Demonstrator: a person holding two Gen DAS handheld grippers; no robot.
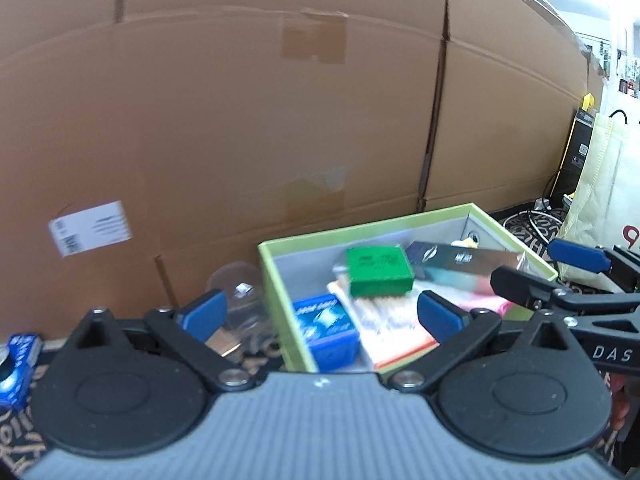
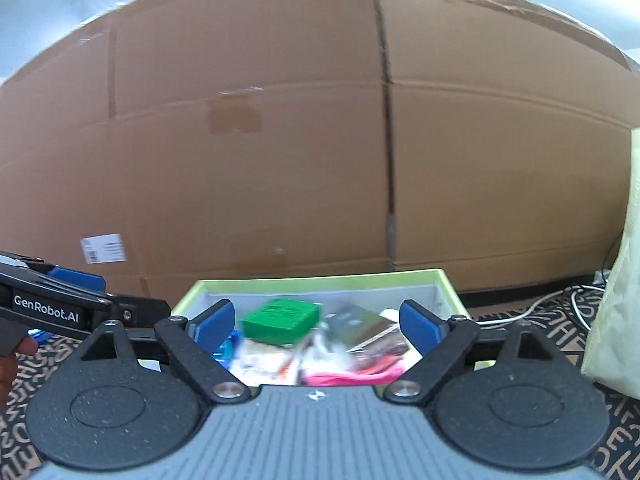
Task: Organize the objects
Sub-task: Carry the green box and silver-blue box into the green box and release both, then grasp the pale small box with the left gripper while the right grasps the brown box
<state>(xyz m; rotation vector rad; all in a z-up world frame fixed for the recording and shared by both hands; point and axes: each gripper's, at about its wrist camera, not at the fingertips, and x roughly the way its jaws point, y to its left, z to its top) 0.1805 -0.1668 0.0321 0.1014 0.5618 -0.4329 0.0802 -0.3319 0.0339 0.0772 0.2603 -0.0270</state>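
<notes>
Green box between right gripper fingers.

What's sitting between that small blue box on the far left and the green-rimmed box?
In the left wrist view, a clear plastic container sits on the patterned mat between the blue box and the green-rimmed box, partly hidden behind the left tool's finger.

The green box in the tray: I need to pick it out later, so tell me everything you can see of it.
The green box is a small flat rectangular pack, bright green, with dark print on top too blurred to read. It looks like card. It appears closed and lies tilted on top of other items inside the lime-rimmed tray, toward its back, resting partly on a pale packet. A long dark box lies just beside it. Neither gripper touches it.
</notes>
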